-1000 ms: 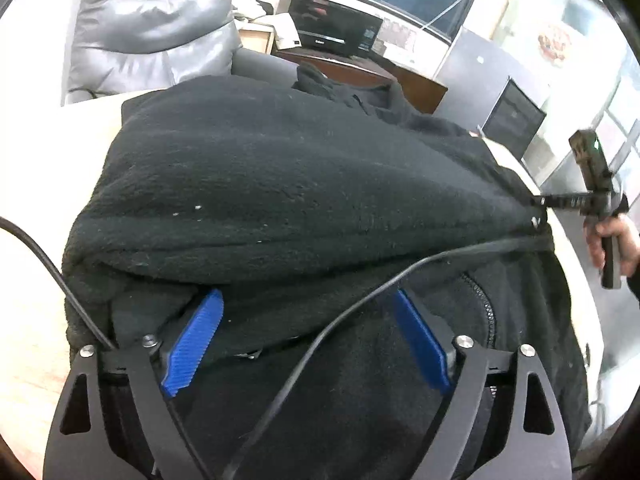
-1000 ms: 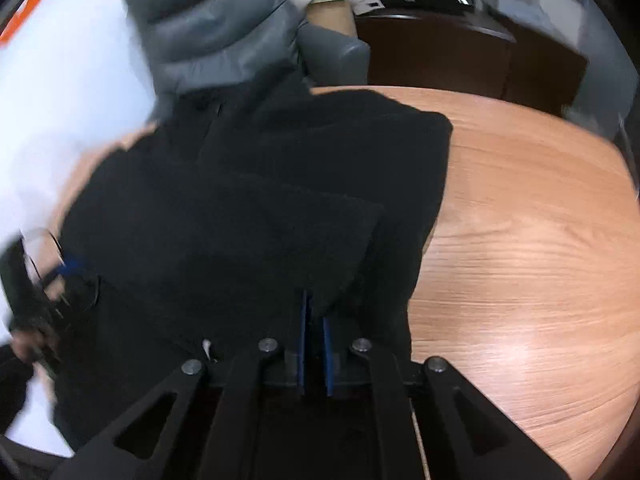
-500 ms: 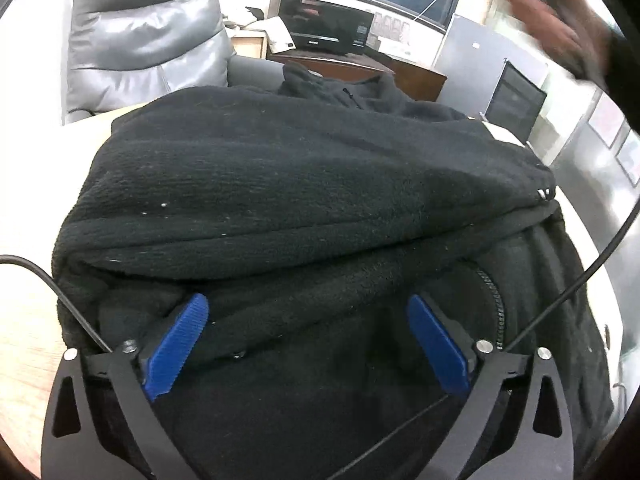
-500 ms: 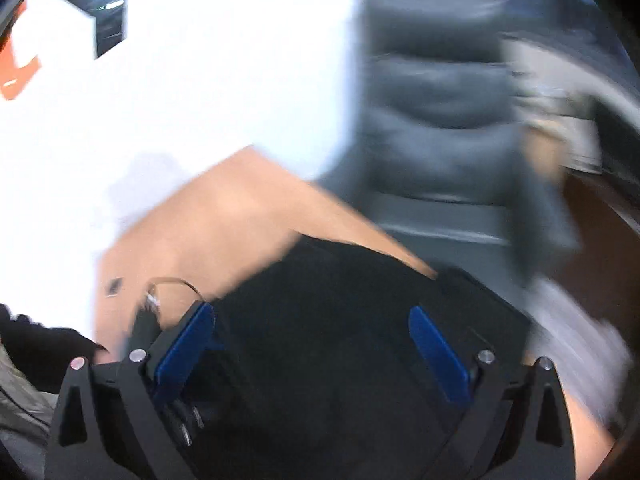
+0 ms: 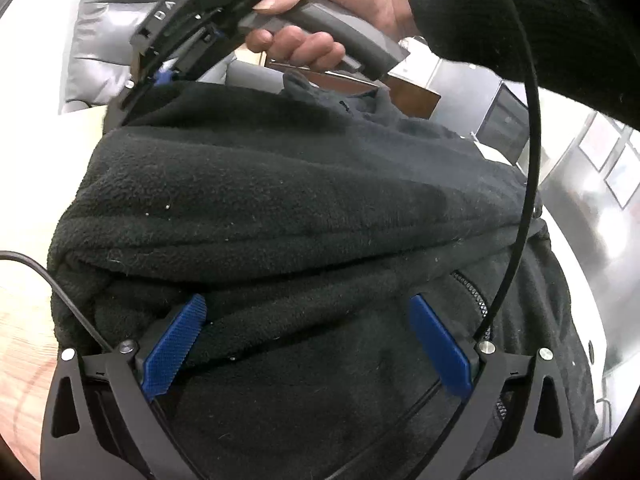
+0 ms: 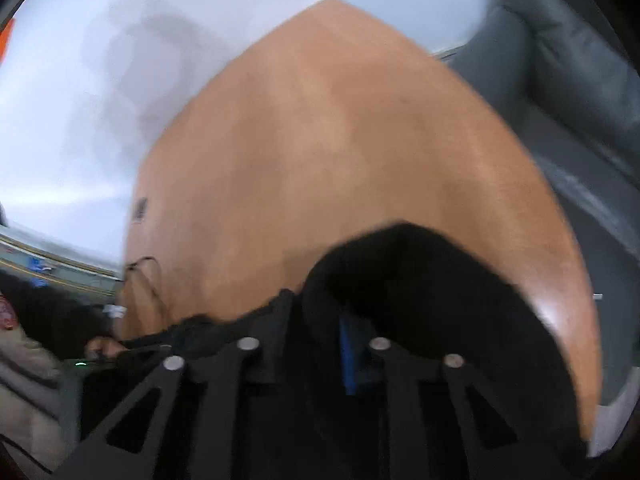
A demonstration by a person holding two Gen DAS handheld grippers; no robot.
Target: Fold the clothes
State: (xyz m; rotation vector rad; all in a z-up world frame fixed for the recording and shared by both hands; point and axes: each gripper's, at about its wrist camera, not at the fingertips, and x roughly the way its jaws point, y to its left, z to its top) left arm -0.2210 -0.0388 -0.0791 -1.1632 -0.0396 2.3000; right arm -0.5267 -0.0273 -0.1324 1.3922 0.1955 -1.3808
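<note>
A black fleece jacket [image 5: 288, 200] lies folded on the wooden table, its zipper [image 5: 472, 296] at the right. My left gripper [image 5: 308, 340] is open, its blue pads [image 5: 176, 344] resting on the fleece at the near fold. My right gripper [image 5: 160, 80] reaches across at the jacket's far left corner, held by a hand [image 5: 320, 12]. In the blurred right wrist view the right gripper [image 6: 316, 344] is shut on a bunched edge of the black fleece [image 6: 420, 280] above the table [image 6: 340, 140].
A grey leather chair [image 5: 104, 40] stands behind the table, also at the right of the right wrist view [image 6: 580, 80]. Dark cabinets [image 5: 504, 124] are at the back. A black cable [image 5: 528, 120] arcs over the jacket. Table edge at left [image 5: 24, 320].
The right gripper swung from the jacket's right side across to its far left corner, opened on the way and has closed on the fleece edge. The left gripper stayed open in place.
</note>
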